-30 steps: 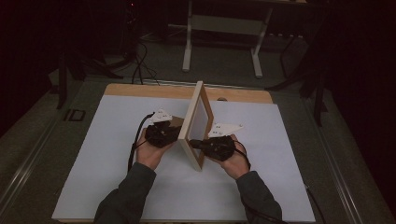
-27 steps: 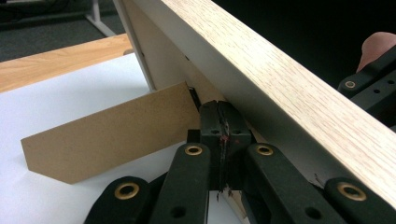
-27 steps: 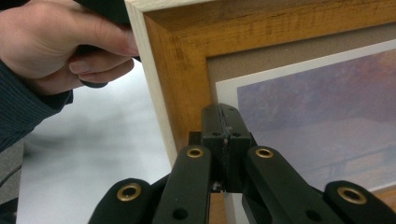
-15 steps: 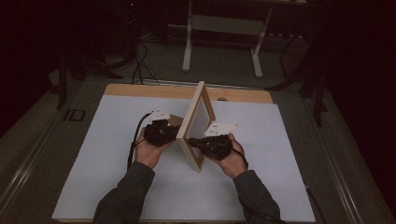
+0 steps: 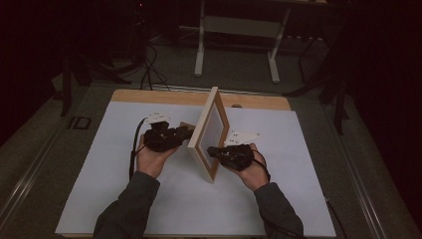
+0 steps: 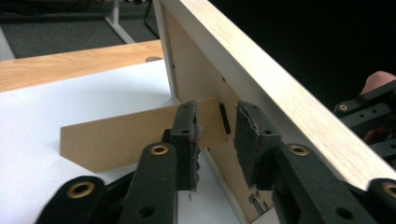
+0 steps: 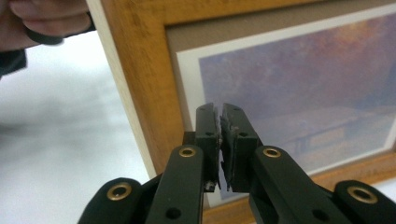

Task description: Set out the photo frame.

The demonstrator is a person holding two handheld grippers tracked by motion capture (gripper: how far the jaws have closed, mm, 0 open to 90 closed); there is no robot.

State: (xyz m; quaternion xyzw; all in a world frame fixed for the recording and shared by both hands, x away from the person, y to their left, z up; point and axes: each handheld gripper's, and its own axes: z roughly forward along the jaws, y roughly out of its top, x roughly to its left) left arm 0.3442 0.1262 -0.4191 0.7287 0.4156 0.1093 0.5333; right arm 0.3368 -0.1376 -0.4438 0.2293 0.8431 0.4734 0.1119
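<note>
Two grippers, picture frame (image 5: pixel 209 134) upright, holding print (image 7: pixel 299 88)

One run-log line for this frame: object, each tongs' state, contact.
object: picture frame standing on edge, back stand folded out | left tongs: open, at stand | right tongs: shut, at the front | surface: white table

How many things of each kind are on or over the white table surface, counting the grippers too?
Picture frame: 1
Fold-out stand on the frame's back: 1
Left gripper, right gripper: 2
Total: 4
</note>
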